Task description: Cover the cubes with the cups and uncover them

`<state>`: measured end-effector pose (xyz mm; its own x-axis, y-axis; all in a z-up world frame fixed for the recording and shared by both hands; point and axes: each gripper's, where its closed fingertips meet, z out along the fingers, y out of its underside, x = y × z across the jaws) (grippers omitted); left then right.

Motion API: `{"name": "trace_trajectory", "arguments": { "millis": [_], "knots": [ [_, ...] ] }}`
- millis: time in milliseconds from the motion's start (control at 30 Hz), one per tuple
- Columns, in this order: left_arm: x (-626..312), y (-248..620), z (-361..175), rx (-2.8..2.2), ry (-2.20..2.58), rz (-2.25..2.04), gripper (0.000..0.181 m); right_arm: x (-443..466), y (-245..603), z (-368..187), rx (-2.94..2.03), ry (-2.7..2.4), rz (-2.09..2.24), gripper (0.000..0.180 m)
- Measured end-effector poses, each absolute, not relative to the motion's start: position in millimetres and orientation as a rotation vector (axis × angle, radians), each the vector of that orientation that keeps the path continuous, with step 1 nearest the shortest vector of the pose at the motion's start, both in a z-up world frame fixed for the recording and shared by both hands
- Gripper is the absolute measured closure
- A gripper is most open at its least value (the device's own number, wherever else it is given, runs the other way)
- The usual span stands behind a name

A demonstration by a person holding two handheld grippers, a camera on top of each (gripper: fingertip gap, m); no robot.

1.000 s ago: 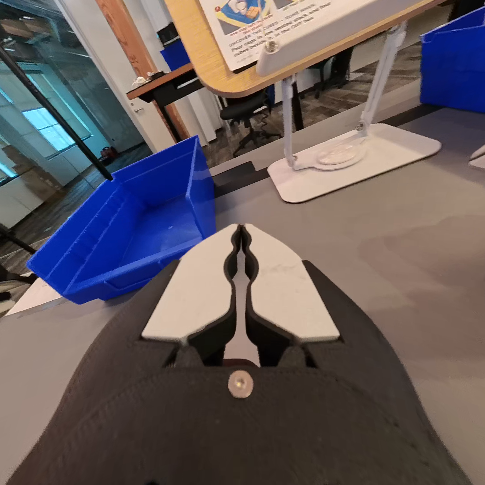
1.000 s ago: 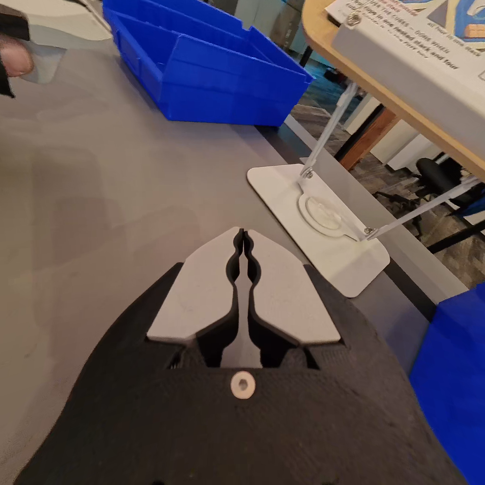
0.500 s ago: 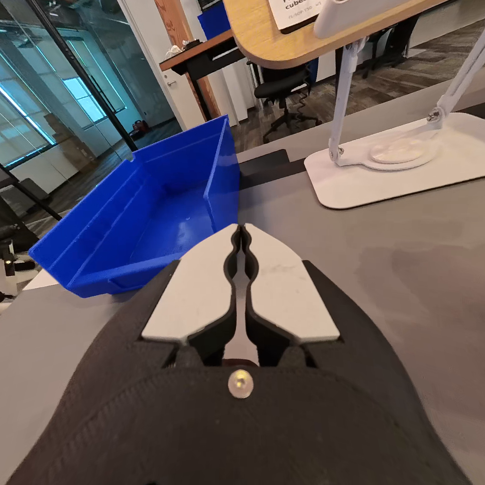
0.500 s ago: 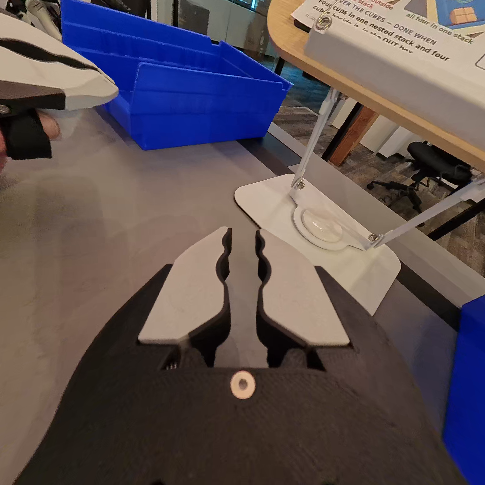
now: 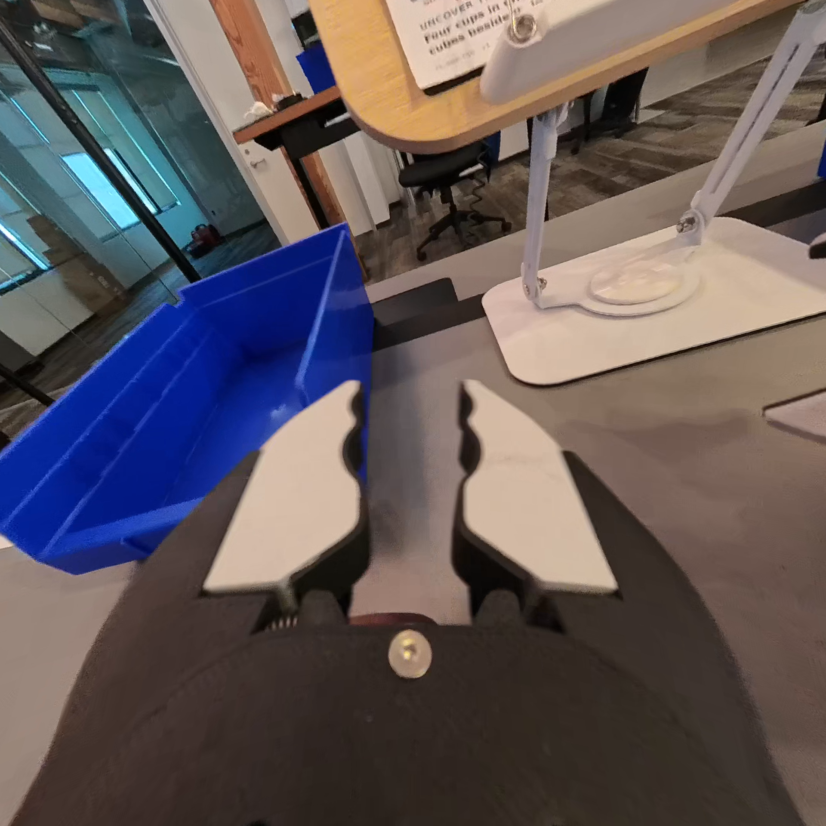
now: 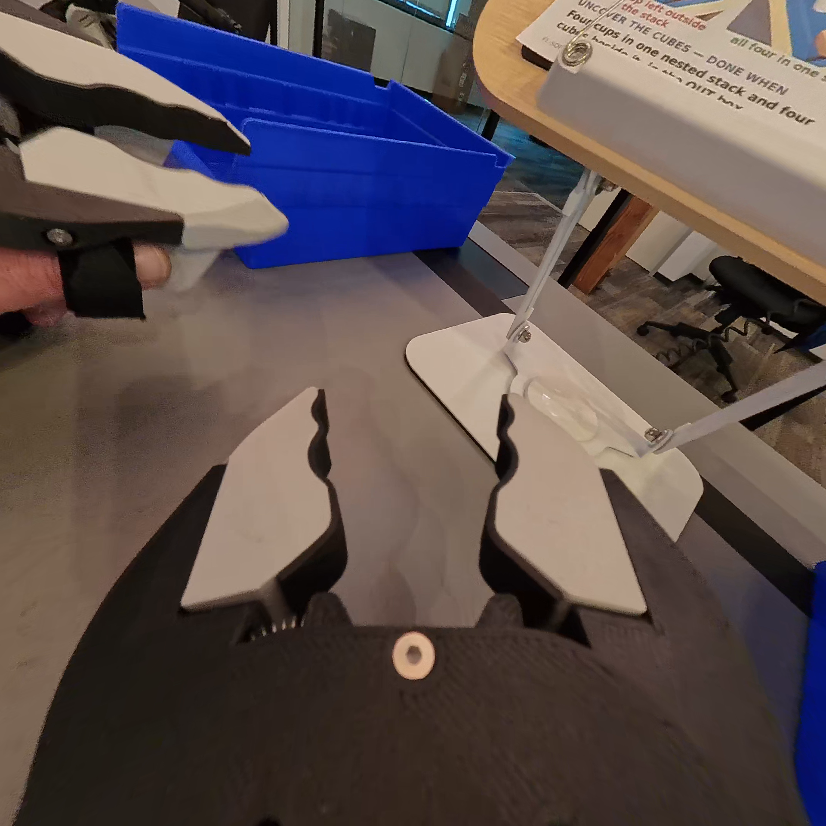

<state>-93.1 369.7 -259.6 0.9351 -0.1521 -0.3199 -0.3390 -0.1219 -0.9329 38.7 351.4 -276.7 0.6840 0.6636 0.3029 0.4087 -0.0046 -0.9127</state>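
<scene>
No cups or cubes show in either view. My left gripper [image 5: 410,389] is open and empty above the grey table [image 5: 625,469], just right of an empty blue bin [image 5: 187,429]. It also shows in the right wrist view [image 6: 250,179] at the upper left, open, held by a hand. My right gripper [image 6: 411,402] is open and empty over the grey table [image 6: 223,380], near the white stand base. The tip of the right gripper shows at the right edge of the left wrist view [image 5: 795,413].
A white stand base [image 5: 648,322] with thin white arms sits at the table's far edge, also in the right wrist view [image 6: 465,362]. It carries a wooden board [image 5: 447,103] with an instruction sheet. A second blue bin [image 6: 357,179] stands far left; another blue edge [image 6: 813,670] is at right.
Both grippers have opened from shut: the right one began half a second ago, the left one since then. The left gripper has come closer into the right wrist view.
</scene>
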Motion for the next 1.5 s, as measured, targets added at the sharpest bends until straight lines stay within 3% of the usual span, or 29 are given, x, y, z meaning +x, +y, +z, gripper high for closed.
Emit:
{"name": "trace_trajectory", "arguments": {
  "millis": [67,100,267,500,1500],
  "knots": [
    [-89,375,-264,-1.731,0.37,0.157,0.1,36,353,-275,-1.617,-0.886,0.242,0.093],
    [-87,376,-262,-1.719,0.365,0.157,0.092,35,354,-275,-1.618,-0.883,0.244,0.088],
    [-71,385,-261,-1.704,0.394,0.165,0.077,32,363,-276,-1.63,-0.875,0.224,0.075],
    [-48,395,-257,-1.656,0.467,0.178,0.092,39,374,-278,-1.647,-0.858,0.177,0.091],
    [-48,400,-256,-1.662,0.456,0.154,0.088,45,379,-278,-1.644,-0.844,0.129,0.083]
  ]
}}
